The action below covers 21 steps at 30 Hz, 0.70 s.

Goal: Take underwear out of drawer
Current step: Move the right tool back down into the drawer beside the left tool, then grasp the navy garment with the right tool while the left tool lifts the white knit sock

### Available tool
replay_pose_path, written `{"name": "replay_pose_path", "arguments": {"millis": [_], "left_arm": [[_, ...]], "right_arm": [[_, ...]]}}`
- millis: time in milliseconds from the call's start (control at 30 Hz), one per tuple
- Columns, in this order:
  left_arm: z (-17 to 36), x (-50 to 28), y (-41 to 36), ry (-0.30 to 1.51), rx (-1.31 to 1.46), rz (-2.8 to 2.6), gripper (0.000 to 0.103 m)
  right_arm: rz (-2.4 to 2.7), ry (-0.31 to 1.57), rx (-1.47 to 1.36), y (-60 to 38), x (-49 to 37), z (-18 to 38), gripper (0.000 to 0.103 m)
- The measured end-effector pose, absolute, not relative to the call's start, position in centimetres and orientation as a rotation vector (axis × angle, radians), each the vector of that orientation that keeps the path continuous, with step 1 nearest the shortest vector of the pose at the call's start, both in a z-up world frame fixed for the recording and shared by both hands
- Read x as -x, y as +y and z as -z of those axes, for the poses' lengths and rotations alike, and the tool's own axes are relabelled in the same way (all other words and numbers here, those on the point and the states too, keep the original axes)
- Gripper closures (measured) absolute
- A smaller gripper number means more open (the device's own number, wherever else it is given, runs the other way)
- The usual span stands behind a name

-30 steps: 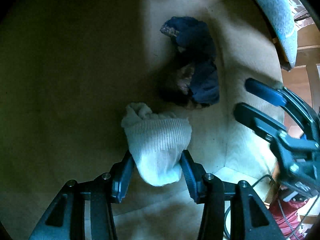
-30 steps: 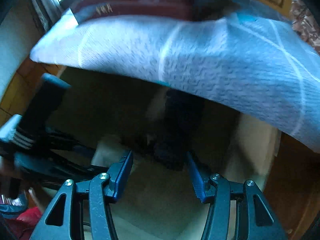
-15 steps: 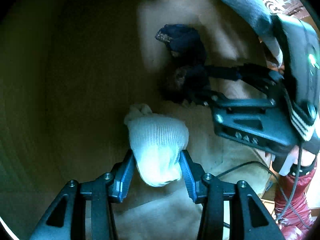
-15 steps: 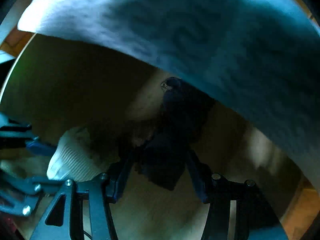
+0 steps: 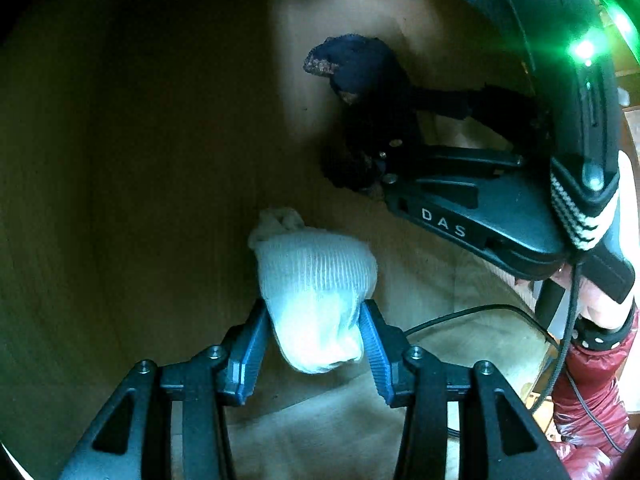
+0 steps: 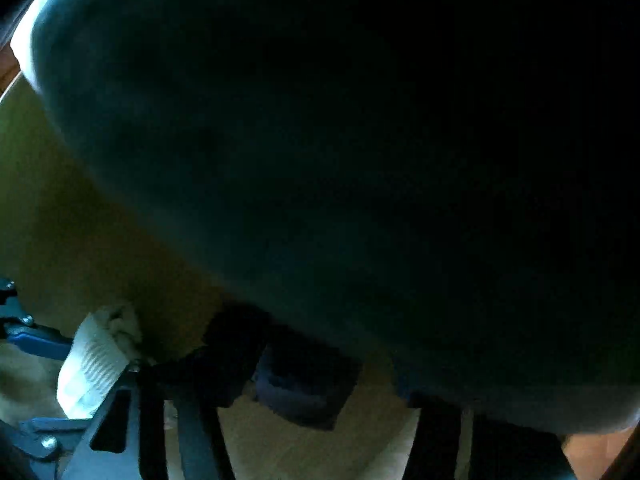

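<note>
**Two grippers inside the drawer**

Left: white bundle (image 5: 314, 300), long axis running away from the camera, pinched between the left gripper's (image 5: 314, 354) narrowed jaws above the drawer floor (image 5: 160, 200). Right: dark underwear (image 5: 370, 112), lengthwise up-down, between the right gripper's (image 5: 378, 160) closing jaws; contact unclear.

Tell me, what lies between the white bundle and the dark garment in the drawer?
Only bare drawer floor, seen in the left wrist view, separates white bundle and dark garment.

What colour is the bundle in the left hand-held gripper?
White, with a ribbed knit bundle; clearest in the left wrist view.
</note>
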<state>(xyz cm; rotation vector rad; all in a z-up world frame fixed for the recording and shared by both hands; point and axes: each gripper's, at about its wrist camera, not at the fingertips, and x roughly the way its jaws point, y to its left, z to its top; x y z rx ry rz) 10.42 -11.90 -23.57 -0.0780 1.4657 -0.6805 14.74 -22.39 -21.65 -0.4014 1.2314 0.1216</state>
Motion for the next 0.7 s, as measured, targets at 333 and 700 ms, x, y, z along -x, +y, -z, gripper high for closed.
{"name": "replay_pose_path", "arguments": {"millis": [333, 700], "left_arm": [[23.6, -10.3, -10.6, 1.403, 0.116, 0.718, 0.061], [22.7, -9.4, -9.6, 1.369, 0.094, 0.711, 0.064]], "right_arm": [[-0.227, 1.346, 0.456, -21.9, -12.4, 22.4, 0.060], [-0.235, 1.371, 0.378, -22.5, -12.9, 23.0, 0.064]]}}
